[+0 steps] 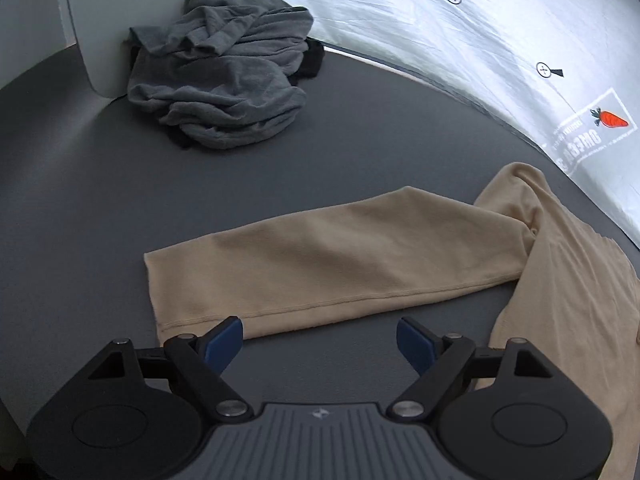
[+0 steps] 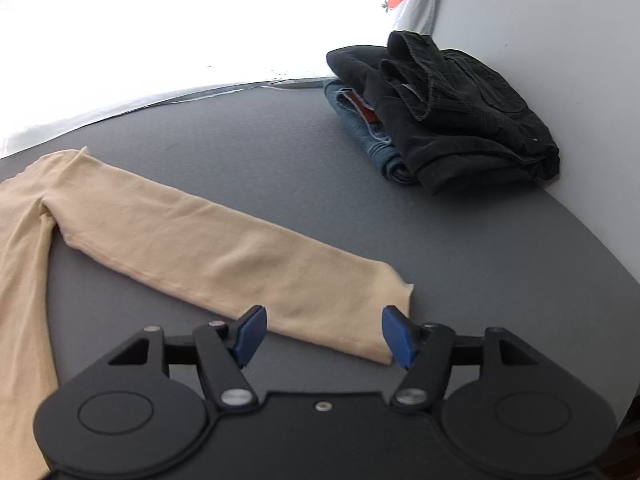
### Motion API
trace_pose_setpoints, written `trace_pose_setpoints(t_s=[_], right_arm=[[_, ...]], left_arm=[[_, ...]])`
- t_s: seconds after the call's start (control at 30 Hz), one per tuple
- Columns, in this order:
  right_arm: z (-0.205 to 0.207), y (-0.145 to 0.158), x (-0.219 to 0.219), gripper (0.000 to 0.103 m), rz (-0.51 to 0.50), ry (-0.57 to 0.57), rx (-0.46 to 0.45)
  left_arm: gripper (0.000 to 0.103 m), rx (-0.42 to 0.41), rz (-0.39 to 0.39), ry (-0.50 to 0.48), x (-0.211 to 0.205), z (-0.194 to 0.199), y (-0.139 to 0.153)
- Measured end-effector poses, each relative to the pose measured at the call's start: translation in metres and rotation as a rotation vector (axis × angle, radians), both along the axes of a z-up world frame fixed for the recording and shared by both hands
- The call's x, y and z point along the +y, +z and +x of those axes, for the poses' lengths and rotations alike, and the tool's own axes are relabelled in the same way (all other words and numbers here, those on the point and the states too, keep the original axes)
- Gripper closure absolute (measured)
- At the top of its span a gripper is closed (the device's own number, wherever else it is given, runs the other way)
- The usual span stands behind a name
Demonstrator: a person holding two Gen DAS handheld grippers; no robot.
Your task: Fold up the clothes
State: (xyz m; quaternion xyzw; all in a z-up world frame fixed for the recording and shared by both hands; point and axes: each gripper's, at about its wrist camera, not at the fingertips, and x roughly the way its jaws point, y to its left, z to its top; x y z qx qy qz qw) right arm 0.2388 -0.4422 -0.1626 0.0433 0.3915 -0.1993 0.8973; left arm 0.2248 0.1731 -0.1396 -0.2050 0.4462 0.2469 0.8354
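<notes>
A beige long-sleeved top lies flat on the grey table. In the left wrist view its left sleeve (image 1: 320, 256) stretches out towards me, the body at the right edge. My left gripper (image 1: 320, 340) is open and empty, its blue pads just short of the sleeve's cuff end. In the right wrist view the other sleeve (image 2: 224, 256) runs down to the right. My right gripper (image 2: 324, 332) is open and empty, its blue pads on either side of the cuff's near edge, not closed on it.
A crumpled grey garment (image 1: 220, 76) lies at the table's back left beside a white post (image 1: 92, 40). Folded black trousers (image 2: 452, 116) on folded blue jeans (image 2: 372, 136) sit at the back right by the wall. White plastic sheeting (image 1: 480, 28) lines the far edge.
</notes>
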Motion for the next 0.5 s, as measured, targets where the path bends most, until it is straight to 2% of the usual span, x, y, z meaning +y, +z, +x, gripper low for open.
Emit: trace_pose_setpoints(t_s=[0.13, 0.23, 0.37, 0.4, 0.43, 0.5], right_arm=[[-0.004, 0.001, 0.053, 0.038, 0.073, 0.115, -0.006], [-0.008, 0.003, 0.099, 0.038, 0.124, 0.213, 0.003], [-0.022, 0.007, 0.148, 0.035, 0.094, 0.305, 0.03], [-0.027, 0.008, 0.159, 0.035, 0.081, 0.321, 0.04], [-0.031, 0.008, 0.166, 0.035, 0.075, 0.332, 0.047], [-0.042, 0.01, 0.181, 0.035, 0.067, 0.355, 0.062]], left_arm=[[0.018, 0.006, 0.006, 0.123, 0.051, -0.024, -0.008], [0.018, 0.013, 0.005, 0.124, 0.077, -0.026, -0.02], [0.02, 0.033, -0.005, 0.086, 0.097, -0.02, -0.038], [0.025, 0.041, 0.028, 0.073, 0.093, -0.019, -0.037], [0.035, 0.049, 0.061, 0.06, 0.09, -0.018, -0.036], [0.08, 0.051, 0.102, 0.027, 0.083, -0.017, -0.033]])
